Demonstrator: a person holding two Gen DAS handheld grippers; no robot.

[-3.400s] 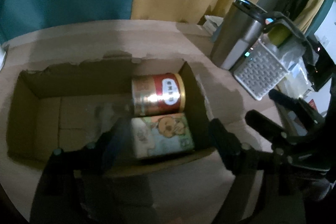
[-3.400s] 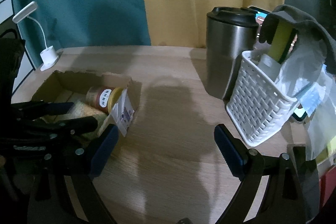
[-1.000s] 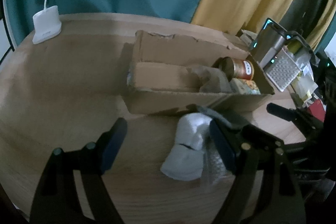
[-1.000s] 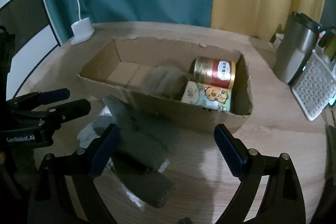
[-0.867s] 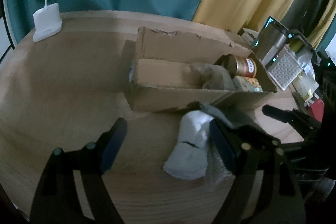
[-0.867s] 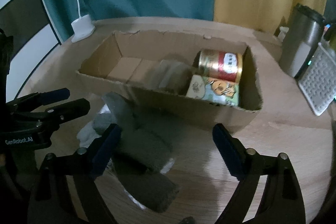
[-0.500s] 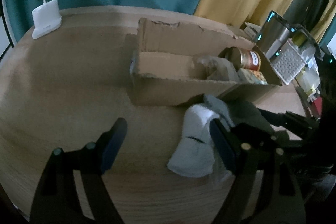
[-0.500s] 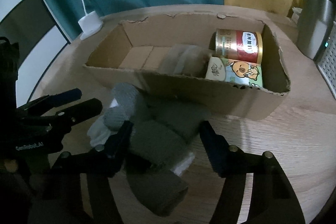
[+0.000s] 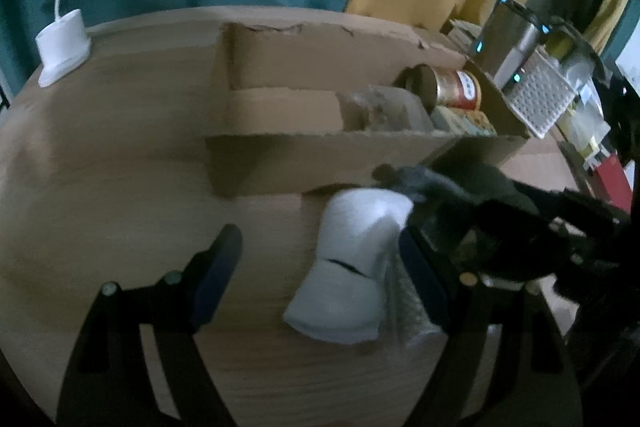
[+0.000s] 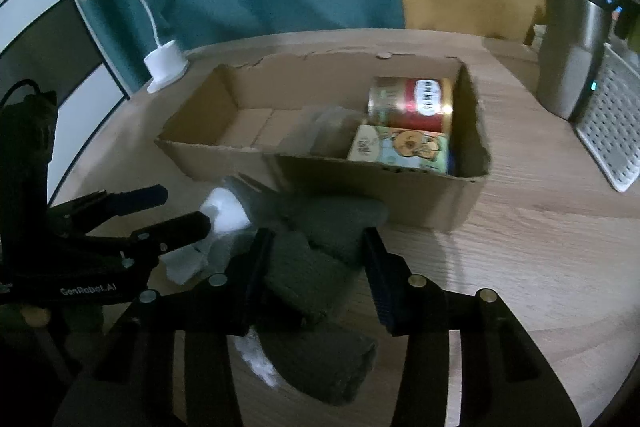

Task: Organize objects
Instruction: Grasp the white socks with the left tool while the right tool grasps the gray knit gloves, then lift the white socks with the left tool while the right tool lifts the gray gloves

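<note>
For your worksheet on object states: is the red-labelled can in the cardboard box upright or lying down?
Lying down: the can rests on its side in the cardboard box.

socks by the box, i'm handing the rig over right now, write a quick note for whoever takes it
Right tool: just closed, shut on the grey sock in front of the cardboard box.
Left tool: open, hovering over the white sock, holding nothing.
Done: can, carton and a grey bundle are in the box.
Left: lift the grey sock in, then the white one.
</note>
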